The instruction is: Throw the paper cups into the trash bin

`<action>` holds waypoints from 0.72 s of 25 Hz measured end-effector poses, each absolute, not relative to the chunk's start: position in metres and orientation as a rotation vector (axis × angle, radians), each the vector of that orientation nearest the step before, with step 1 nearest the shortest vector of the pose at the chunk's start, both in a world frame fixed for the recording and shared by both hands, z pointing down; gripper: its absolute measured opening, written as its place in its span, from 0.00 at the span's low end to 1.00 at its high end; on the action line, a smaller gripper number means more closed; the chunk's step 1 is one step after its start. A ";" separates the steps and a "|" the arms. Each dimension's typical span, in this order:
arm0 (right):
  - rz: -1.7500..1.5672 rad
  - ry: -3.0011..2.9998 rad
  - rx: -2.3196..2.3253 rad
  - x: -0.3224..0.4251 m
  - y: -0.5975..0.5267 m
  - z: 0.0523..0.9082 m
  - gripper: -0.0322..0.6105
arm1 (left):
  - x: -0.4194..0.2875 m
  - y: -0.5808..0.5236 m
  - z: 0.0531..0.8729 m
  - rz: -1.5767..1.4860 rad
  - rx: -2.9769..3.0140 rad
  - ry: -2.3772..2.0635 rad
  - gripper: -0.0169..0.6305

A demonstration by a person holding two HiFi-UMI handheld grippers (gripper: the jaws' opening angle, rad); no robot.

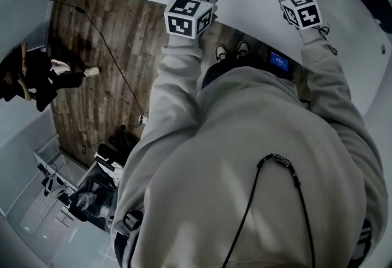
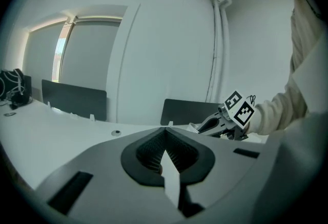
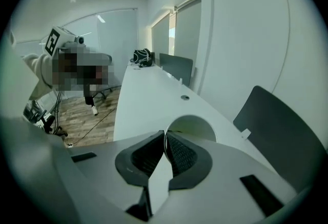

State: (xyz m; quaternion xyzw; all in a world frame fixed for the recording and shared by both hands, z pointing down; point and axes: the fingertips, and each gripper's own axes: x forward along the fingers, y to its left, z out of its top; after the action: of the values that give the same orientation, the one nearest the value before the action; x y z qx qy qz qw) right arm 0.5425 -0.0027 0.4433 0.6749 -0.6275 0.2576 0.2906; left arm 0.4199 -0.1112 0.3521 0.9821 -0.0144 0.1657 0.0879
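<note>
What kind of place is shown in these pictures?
Probably an office or meeting room: a long white table, dark panels standing along it, and a wood-pattern floor beside it.

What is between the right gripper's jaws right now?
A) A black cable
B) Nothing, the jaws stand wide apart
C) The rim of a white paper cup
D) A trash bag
C: in the right gripper view the right gripper has its jaws pinched on the rim of the white paper cup, whose round mouth shows just beyond them.
</note>
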 end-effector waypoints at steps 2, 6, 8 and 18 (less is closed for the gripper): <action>0.636 -1.676 1.852 0.553 -0.006 0.415 0.11 | 0.423 -0.115 0.332 0.454 2.952 -0.051 0.02; 0.500 -1.686 1.958 0.569 -0.017 0.337 0.11 | 0.434 -0.121 0.285 0.382 3.018 -0.030 0.02; 0.436 -1.693 1.987 0.573 -0.020 0.302 0.11 | 0.441 -0.125 0.263 0.335 3.043 -0.019 0.02; 0.162 -1.780 2.024 0.587 -0.025 0.171 0.11 | 0.484 -0.115 0.175 0.140 3.138 0.002 0.02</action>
State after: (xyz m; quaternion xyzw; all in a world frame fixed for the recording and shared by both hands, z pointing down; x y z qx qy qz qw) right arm 0.5868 -0.0247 0.1706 0.7315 -0.6432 0.0584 0.2188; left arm 0.4844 -0.1150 0.1752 0.9990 0.0006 0.0445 0.0000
